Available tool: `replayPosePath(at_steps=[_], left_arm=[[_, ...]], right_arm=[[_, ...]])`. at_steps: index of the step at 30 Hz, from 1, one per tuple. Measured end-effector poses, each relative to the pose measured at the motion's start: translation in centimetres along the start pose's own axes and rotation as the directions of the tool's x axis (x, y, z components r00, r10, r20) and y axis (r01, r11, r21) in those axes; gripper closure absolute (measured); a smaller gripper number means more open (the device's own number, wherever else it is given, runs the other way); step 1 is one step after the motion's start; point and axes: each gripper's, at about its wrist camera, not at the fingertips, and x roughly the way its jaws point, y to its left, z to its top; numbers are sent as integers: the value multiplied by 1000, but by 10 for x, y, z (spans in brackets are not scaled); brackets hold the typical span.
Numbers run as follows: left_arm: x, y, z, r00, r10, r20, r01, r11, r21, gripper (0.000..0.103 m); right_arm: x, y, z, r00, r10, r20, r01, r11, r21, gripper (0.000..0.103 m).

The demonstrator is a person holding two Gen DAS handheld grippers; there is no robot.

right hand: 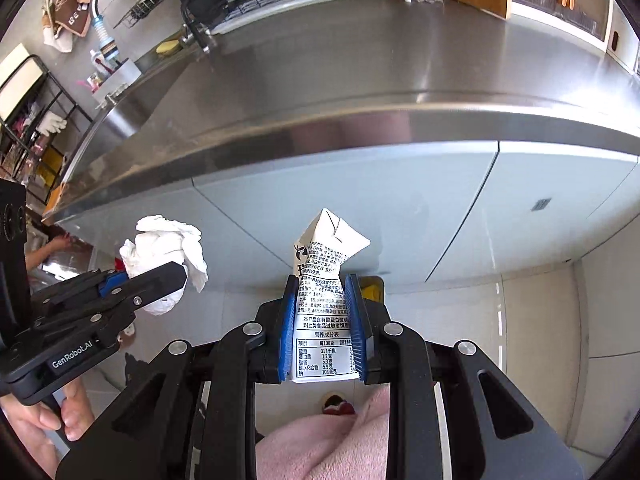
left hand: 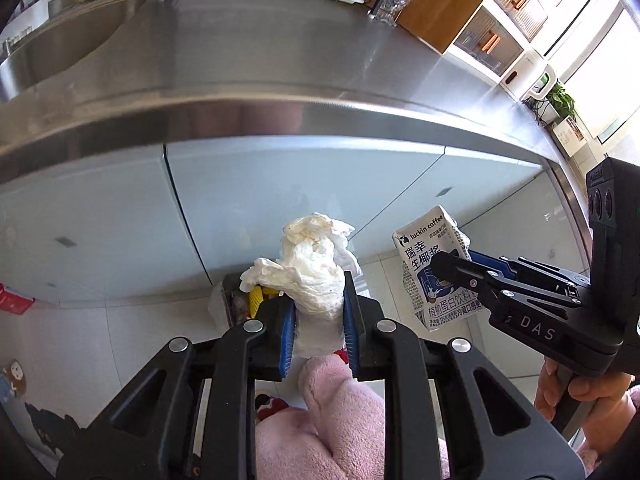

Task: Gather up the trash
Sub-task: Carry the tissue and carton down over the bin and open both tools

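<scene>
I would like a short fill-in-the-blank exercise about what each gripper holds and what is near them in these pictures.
1. The left gripper is shut on a crumpled white ____.
2. The right gripper is shut on a squashed drink ____ printed with "luckin coffee".
3. Both grippers are held in front of light blue cabinet doors, below the edge of a ____ steel counter.
4. The person's clothing at the bottom of both views is ____ in colour.

Missing words: tissue; carton; stainless; pink

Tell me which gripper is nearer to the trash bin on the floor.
Left. The left gripper, shut on the tissue, hangs just over the trash bin; the right gripper, holding the carton, is off to the side.
</scene>
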Motion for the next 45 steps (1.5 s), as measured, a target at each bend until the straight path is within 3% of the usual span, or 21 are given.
replayPosePath(at_steps=[8,12,20,29,39,45], left_arm=[[65,33,-36,993,30,-110,-38,997,-67,83],[99,47,-42,991,33,-128,-43,996,-76,83],[168,60,-52,982,26,-189,-40,997,-68,83],[227,79,-56,960,25,-280,-62,990,-123,83],[249,89,-57,952,6,-307,-51,989,-139,80],[246,89,-53,952,-4,-305,-41,989,-142,61]], right_arm=[[58,-10,-32,996,0,-92,3,999,36,79],[92,-20,-41,992,-5,-127,13,998,62,79],[161,-38,-42,981,1,-193,22,993,115,79],[202,-50,-39,973,11,-232,18,992,123,79],[234,-44,-28,964,-9,-264,44,991,126,79],[240,-49,-23,963,10,-271,38,984,172,76]])
